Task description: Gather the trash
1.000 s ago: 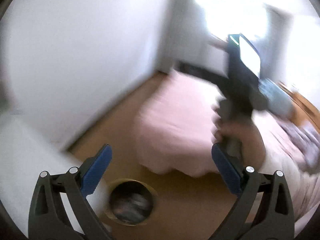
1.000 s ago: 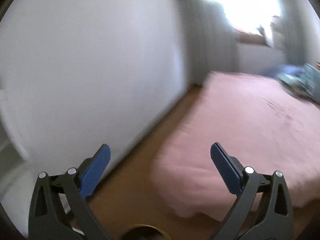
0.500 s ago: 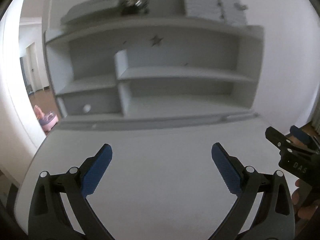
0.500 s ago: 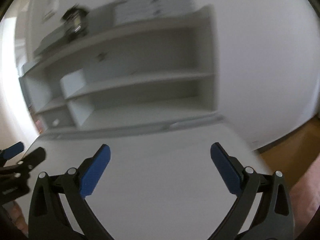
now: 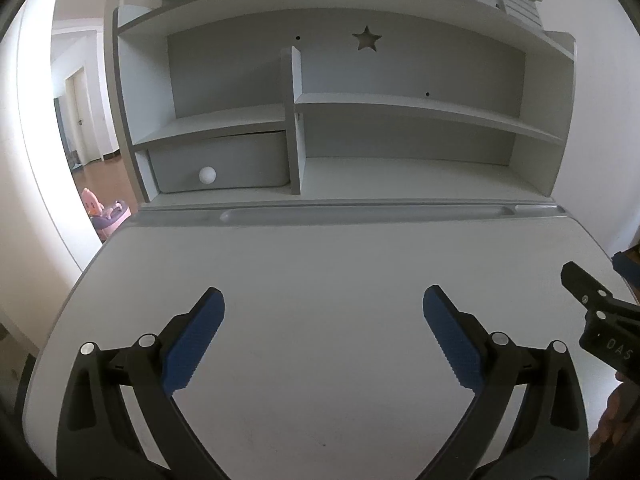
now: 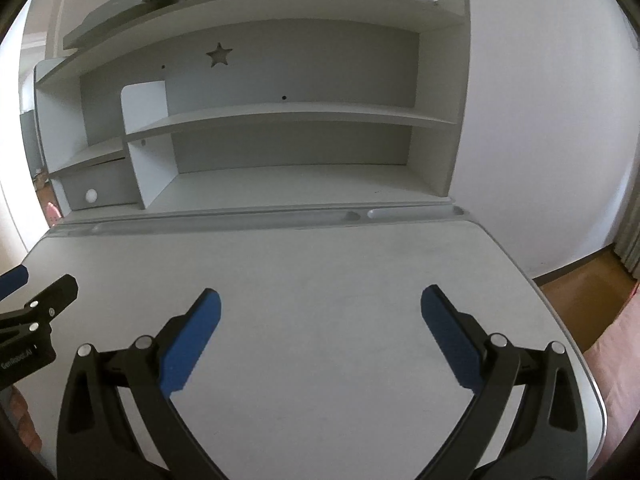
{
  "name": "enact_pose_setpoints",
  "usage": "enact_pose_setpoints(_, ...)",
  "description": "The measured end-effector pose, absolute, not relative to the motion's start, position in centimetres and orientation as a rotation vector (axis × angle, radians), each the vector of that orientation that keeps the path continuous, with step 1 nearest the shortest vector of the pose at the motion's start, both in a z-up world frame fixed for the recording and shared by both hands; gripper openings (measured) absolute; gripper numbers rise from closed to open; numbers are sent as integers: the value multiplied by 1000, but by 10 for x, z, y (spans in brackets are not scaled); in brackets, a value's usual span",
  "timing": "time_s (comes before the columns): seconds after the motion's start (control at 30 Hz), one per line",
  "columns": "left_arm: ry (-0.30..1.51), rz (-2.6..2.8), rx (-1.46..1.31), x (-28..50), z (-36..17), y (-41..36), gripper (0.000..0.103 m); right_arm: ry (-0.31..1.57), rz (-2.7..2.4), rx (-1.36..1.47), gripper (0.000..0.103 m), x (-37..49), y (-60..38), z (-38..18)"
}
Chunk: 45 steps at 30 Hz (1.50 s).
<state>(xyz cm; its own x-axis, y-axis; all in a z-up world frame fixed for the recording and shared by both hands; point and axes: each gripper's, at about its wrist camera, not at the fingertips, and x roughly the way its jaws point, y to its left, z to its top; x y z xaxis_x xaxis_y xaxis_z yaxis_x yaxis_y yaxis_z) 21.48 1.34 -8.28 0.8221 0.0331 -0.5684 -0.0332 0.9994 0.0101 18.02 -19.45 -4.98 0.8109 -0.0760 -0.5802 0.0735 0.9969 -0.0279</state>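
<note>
Two wide-spread grippers [image 5: 323,300] [image 6: 320,300] above white desk [image 5: 320,248], grey shelves [image 5: 400,104] behind.

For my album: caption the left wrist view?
Open left gripper hovering over a bare white desk before grey shelves.

Left gripper [image 5: 323,300]: jaws spread wide, nothing between blue pads [image 5: 192,346], pointing forward and level. Right gripper [image 6: 320,300]: same wide spread, empty, just beside left one. Bit of hand [image 5: 614,416] visible at right gripper's handle.
</note>
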Motion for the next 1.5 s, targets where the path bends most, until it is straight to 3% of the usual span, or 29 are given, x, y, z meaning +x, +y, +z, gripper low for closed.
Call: enact_pose_setpoints(1.5,648,73,28,204,-83,-13,97,607,-73,-1,97,171,-199,-49)
